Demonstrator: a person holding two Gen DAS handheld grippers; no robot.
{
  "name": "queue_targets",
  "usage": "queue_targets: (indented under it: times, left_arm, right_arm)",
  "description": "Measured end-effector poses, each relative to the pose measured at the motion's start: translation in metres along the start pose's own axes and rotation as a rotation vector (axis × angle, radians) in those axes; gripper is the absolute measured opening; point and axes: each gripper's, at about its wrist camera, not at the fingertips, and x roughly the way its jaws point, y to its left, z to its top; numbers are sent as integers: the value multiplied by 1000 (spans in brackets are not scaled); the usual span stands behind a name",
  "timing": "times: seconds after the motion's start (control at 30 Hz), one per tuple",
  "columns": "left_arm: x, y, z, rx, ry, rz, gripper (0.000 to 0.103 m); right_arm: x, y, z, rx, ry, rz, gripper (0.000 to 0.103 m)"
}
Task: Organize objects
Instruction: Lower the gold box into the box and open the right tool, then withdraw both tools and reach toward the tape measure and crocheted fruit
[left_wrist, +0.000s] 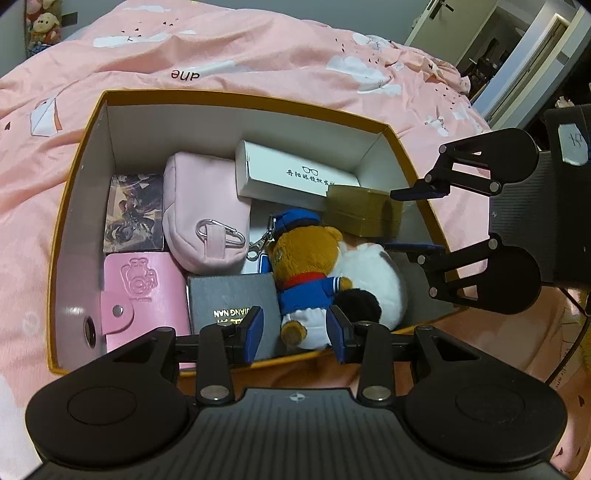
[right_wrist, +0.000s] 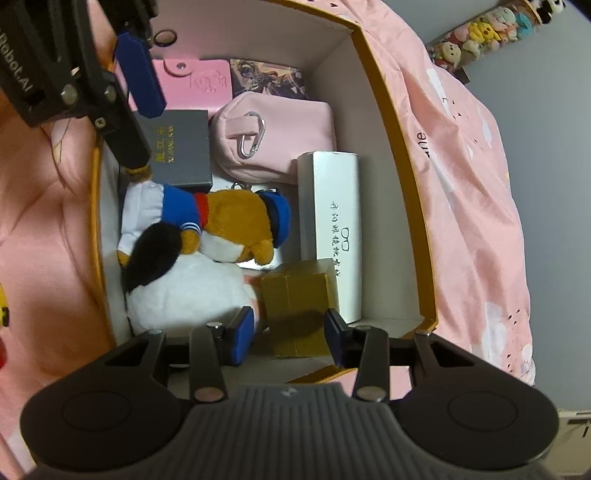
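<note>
1. The gold box (right_wrist: 297, 306) lies inside the orange storage box (right_wrist: 399, 177), in the corner nearest the right gripper (right_wrist: 290, 341), resting partly on the white round plush (right_wrist: 184, 291) and against the end of the white glasses case (right_wrist: 328, 229).
2. In the right wrist view the gold box sits between the right gripper's blue pads (right_wrist: 242, 334), which stand narrow, close to its two sides. Whether they press on it I cannot tell; a slim gap seems to show on the right side.
3. The gold box's long axis runs roughly along the line the right gripper points, so the jaws straddle its short width. That suits either a grip or a release.
4. The left gripper (left_wrist: 297, 332) hovers at the near edge of the storage box, jaws partly open and holding nothing, with the bear plush's (left_wrist: 306, 266) foot just beyond them. It is farther from the gold box than the right one.
5. Further out, a dark grey box (left_wrist: 232, 299), a pink pouch (left_wrist: 203, 218), a pink card holder (left_wrist: 136, 291) and a printed card box (left_wrist: 135, 212) fill the far side.
6. The storage box rests on a pink bedspread (left_wrist: 221, 48).
</note>
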Motion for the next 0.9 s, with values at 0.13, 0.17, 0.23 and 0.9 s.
queue_targets:
  times: [0.13, 0.17, 0.23, 0.9]
  left_arm:
    - [-8, -3, -4, -3, -20, -1, 44]
    - [-10, -3, -4, -5, -24, -2, 44]
    - [-12, -4, -5, -8, -31, 2, 44]
    - [-65, -44, -48, 183, -173, -25, 44]
  right_arm:
    - [-2, -13, 1, 115, -21, 7, 40]
    - [-2, -16, 1, 142, -27, 12, 40]
    - [1, -22, 1, 192, -32, 23, 39]
    - [-84, 2, -20, 656, -249, 41, 42]
